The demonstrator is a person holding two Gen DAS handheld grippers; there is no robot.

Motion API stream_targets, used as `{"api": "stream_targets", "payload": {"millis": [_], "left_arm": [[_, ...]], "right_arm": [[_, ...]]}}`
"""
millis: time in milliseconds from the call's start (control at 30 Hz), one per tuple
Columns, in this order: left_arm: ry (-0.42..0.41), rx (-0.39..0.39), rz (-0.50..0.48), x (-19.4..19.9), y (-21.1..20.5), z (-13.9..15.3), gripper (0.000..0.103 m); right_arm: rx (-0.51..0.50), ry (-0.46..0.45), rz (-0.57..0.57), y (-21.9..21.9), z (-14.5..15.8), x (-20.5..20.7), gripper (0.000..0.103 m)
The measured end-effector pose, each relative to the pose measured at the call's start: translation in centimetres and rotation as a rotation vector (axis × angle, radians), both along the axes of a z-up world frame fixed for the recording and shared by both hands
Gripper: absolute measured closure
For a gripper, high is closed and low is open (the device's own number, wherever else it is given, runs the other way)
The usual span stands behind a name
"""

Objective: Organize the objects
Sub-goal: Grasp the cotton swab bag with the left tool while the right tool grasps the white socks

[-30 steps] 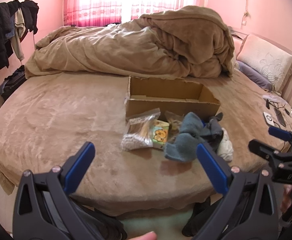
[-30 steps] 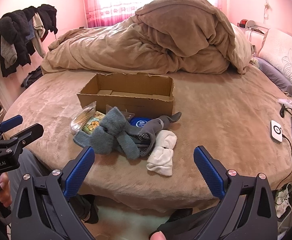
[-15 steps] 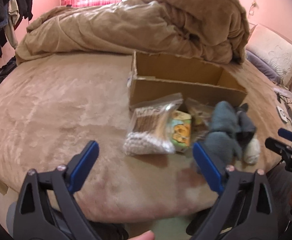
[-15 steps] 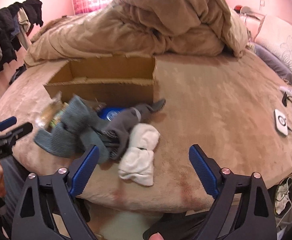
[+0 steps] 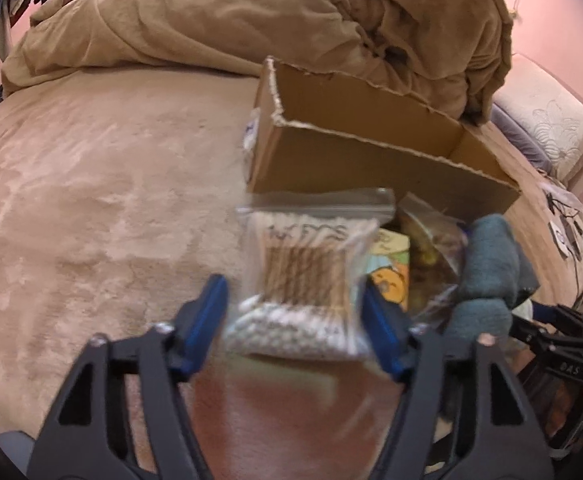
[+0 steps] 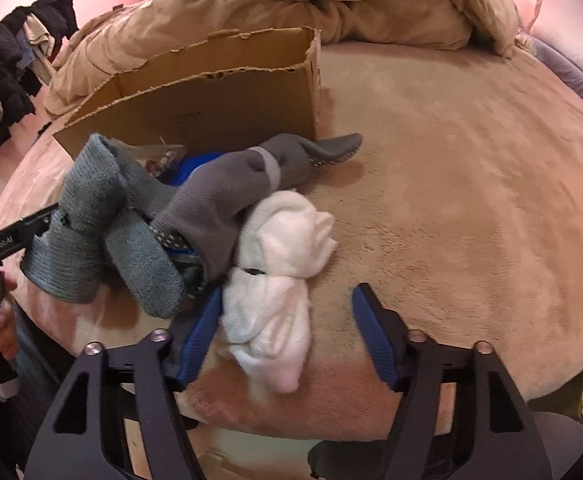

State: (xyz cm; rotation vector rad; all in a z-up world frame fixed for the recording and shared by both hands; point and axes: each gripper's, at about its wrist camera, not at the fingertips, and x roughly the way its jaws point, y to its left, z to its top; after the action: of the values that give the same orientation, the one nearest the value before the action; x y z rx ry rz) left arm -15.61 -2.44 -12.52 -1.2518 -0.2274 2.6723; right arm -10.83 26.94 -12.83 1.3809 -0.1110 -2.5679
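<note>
1. Cotton swabs in a clear zip bag (image 5: 305,280) lie on the tan bedspread (image 5: 91,184), just in front of the near wall of the cardboard box (image 5: 355,160).
2. Left gripper (image 5: 295,320) has its jaws spread wide, one blue pad on each side of the bag's lower end. The right pad looks to be touching the plastic, while the left pad stands a little apart, so nothing is clamped.
3. Beside the bag, to its right, sit a small yellow cartoon-printed packet (image 5: 389,272) and a crinkled clear snack bag (image 5: 431,248), both close against the box.
4. Further right in the left wrist view, teal-grey knitted socks (image 5: 487,276) are bunched together, partly over the snack bag.
5. Right gripper (image 6: 287,340) is also open wide. White rolled socks (image 6: 279,264) lie between its fingers, their lower end resting against the left pad, with a clear gap to the right pad; it grips nothing.
6. Dark grey socks with dotted soles (image 6: 243,188) drape across the white pair and the teal-grey ones, one toe pointing right past the box corner.
7. Something blue (image 6: 195,164) shows under the grey socks; what it is cannot be told.
8. Behind the box, a rumpled tan duvet (image 5: 251,24) is heaped up.
</note>
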Motion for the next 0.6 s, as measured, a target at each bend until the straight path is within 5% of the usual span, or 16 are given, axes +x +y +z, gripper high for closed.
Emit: {"api": "stream_targets", "payload": {"millis": [67,167,600], "left_arm": [[0.0,0.004,-0.006,0.1,0.1,0.0,0.049],[-0.001,0.023,-0.006,0.7,-0.1,0.4,0.052],[0.106,0.034,-0.011,5.5,0.6,6.8,0.055]], "right_arm": [[-0.039,-0.003,0.019,0.1,0.0,0.0,0.062],[-0.053,0.002,0.029,0.1,0.3,0.4,0.066],[-0.055,0.104,0.002,1.3,5.2,3.0,0.068]]}}
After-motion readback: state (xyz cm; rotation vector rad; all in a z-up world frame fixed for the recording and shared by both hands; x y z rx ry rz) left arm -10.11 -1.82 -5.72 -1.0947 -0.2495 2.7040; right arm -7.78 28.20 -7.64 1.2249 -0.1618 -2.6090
